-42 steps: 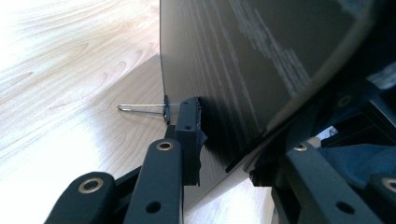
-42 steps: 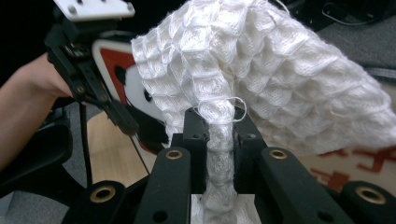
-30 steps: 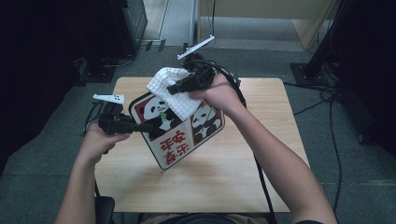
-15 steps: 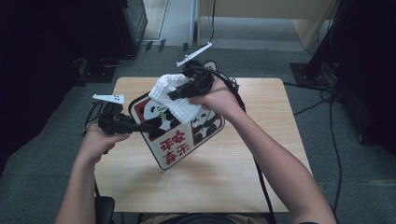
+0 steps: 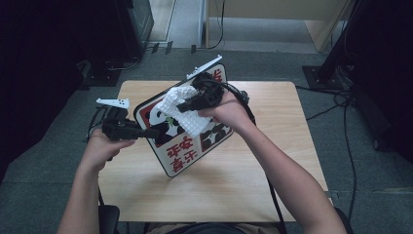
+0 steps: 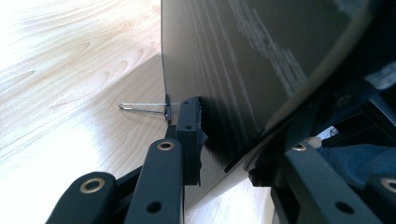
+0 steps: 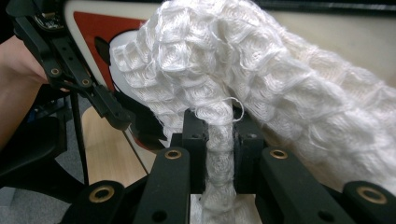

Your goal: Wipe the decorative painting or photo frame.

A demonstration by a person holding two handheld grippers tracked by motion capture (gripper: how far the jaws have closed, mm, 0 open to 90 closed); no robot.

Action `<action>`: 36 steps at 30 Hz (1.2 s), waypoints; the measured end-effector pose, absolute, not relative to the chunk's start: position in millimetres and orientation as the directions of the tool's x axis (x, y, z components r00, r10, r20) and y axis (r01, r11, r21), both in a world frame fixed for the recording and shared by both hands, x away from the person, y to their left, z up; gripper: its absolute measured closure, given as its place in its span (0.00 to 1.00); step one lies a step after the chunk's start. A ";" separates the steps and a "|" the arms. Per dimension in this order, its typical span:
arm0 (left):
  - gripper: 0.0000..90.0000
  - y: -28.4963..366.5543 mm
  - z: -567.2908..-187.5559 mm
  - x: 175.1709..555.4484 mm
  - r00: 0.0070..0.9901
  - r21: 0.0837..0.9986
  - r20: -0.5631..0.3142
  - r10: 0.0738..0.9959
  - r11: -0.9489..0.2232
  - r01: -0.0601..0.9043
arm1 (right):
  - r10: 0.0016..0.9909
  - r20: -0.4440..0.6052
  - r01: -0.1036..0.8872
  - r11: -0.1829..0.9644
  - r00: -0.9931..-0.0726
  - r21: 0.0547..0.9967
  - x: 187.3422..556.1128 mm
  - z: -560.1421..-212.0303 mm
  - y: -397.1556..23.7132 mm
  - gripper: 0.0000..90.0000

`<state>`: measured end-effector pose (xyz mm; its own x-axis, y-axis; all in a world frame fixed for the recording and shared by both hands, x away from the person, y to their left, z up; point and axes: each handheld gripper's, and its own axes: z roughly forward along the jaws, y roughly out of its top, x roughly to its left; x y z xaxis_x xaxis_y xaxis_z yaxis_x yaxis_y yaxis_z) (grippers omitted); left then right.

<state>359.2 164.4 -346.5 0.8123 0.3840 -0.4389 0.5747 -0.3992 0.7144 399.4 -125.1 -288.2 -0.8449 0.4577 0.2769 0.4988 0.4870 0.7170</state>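
— Can you read the board (image 5: 187, 141)?
— Not all of it. The cloth (image 5: 182, 109) covers the panda picture's middle, and the right tool (image 5: 182, 105) hides the top print.
— And up close?
— In the left tool (image 6: 187, 123) view its dark back runs off the top edge. In the right tool view, the cloth spills past the frame.

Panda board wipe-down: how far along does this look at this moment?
Done: the left gripper is clamped on the edge of the panda board, which is tilted up off the table, and the right gripper has pinched the white cloth. In hand: the cloth is pressed on the board's printed face near its middle. Left: how much has been wiped cannot be judged; the lower part with red characters is uncovered.
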 end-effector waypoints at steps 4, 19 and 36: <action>0.80 164.0 -346.3 359.0 0.813 0.715 -0.437 0.384 -0.400 0.574 | 0.453 0.277 0.497 0.490 -0.847 0.716 398.1 -295.2 -127.2 0.88; 0.81 162.4 -344.9 357.8 0.812 0.714 -0.425 0.400 -0.405 0.572 | 0.447 0.293 0.507 0.496 -0.845 0.704 394.1 -319.8 -132.9 0.88; 0.80 162.1 -345.0 357.7 0.810 0.709 -0.436 0.393 -0.404 0.578 | 0.449 0.301 0.517 0.500 -0.841 0.695 389.6 -346.0 -140.2 0.88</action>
<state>357.7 162.1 -345.0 0.8096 0.3928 -0.4362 0.5781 -0.4045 0.7087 389.6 -140.2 -346.0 -0.8409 0.4495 0.3014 0.5166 0.5004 0.6948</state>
